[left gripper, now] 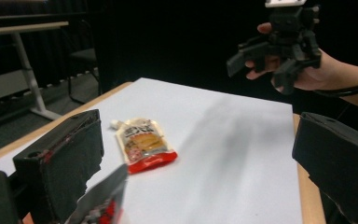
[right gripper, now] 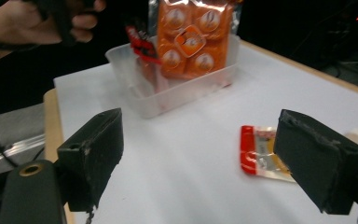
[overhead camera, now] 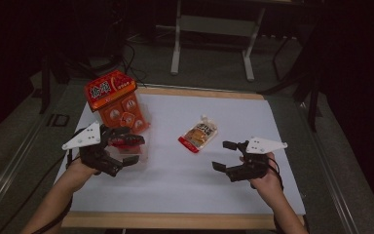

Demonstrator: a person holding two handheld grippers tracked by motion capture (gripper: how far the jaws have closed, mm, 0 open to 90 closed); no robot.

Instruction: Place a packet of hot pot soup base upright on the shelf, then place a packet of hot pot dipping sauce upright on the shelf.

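Hovering over the near end of a clear plastic bin (overhead camera: 139, 156) at centre left of the high view, the left gripper (overhead camera: 129, 148) has its jaws spread wide with nothing clamped; a small red-and-silver packet (overhead camera: 126, 142) lies just under them inside the bin, and whether the pads touch it cannot be told. In the left gripper view the torn edge of that packet (left gripper: 103, 198) pokes up at bottom left between the jaws. The bin also holds a large orange snack bag (overhead camera: 124, 113) standing tilted against its far end, with a red box-like pack (overhead camera: 110, 89) on top toward the upper left. The right gripper (overhead camera: 225, 156) is held at lower right of centre, jaws wide and empty, above bare white table cover (overhead camera: 185, 175). A spouted food pouch (overhead camera: 198, 135) with a red bottom edge lies flat near the middle of the cover, between the two grippers and well apart from the bin; nothing stands between it and either gripper. In the right gripper view the pouch (right gripper: 258, 154) sits at right, partly hidden behind the right-hand jaw, with the bin (right gripper: 168, 95) and orange bag (right gripper: 191, 37) at upper centre. The cover rests on a wooden board (overhead camera: 175, 220). A white stand (overhead camera: 212, 29) is on the dark floor at top centre.
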